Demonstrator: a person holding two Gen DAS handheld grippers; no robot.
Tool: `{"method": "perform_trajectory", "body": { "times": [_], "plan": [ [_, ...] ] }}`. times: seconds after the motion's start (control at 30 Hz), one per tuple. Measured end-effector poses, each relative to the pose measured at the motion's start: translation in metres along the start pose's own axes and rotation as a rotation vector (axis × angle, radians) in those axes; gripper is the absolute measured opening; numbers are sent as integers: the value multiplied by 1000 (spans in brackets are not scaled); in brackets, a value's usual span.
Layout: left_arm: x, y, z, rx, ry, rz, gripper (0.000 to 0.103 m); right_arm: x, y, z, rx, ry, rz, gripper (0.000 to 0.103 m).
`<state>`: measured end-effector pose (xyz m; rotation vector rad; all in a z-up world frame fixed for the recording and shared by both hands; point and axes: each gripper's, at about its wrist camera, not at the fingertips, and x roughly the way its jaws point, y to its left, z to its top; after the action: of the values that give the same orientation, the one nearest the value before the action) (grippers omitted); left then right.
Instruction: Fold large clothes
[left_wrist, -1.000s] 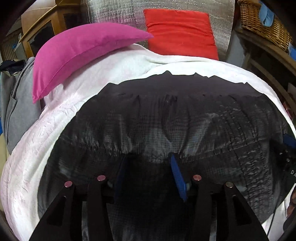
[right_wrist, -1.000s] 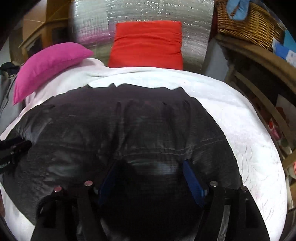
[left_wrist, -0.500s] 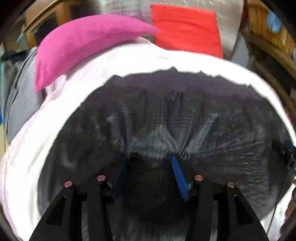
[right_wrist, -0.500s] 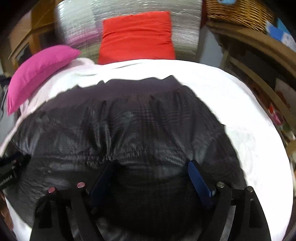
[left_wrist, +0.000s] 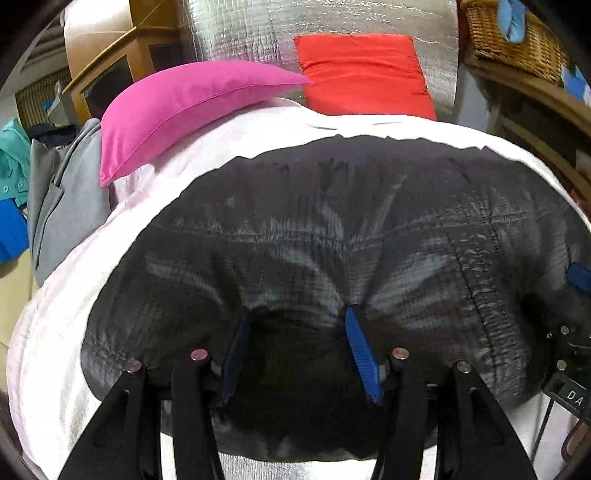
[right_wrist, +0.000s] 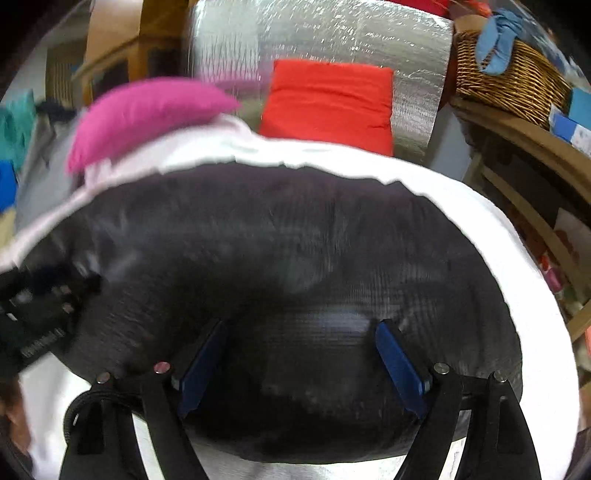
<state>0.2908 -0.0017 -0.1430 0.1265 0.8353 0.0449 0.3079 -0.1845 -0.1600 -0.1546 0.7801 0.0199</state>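
I have the black quilted garment (left_wrist: 332, 236) lying across the white bedcover (left_wrist: 74, 332), its near edge bunched up between my two tools. The left tongs (left_wrist: 299, 354) stand partly apart with a puffed fold of the garment between the blue pads; I cannot tell whether the pads are pressing on it. The right tongs (right_wrist: 299, 365) stand wide, have just been opening, and the fabric sits between the pads without a visible pinch.

Procedure for this step, as I judge it: seat both tools at matching points on the near edge, close fully on the fabric, then carry the edge toward the pink pillow (left_wrist: 177, 110) and red cushion (left_wrist: 362, 74) in one level sweep. Padded fabric is slippery and springy, so a shallow bite may slip.

On the shelf to the right stands a wicker basket (right_wrist: 509, 74) with a blue cloth (right_wrist: 495, 37) draped over its rim; its remaining contents are hidden.
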Motion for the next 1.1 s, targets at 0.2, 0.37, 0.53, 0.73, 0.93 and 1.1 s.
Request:
{"method": "perform_trajectory", "body": {
  "times": [0.2,0.37,0.53,0.73,0.93,1.1],
  "plan": [
    [-6,0,4,-4,11,-3,55,-6,-11,4,27,19,35,86],
    [-27,7,35,-62,-54,-71,56,-22,-58,47,181,-22,84,87],
    [-8,-21,59,-37,-6,-144,56,21,-93,80,285,70,108,87],
    [28,-51,54,37,39,-85,57,77,-104,72,268,156,41,88],
    [22,-44,62,46,53,-92,57,65,-105,74,294,138,15,90],
    [-17,-11,52,-28,-33,-118,57,4,-100,44,295,19,77,90]
  ]
}}
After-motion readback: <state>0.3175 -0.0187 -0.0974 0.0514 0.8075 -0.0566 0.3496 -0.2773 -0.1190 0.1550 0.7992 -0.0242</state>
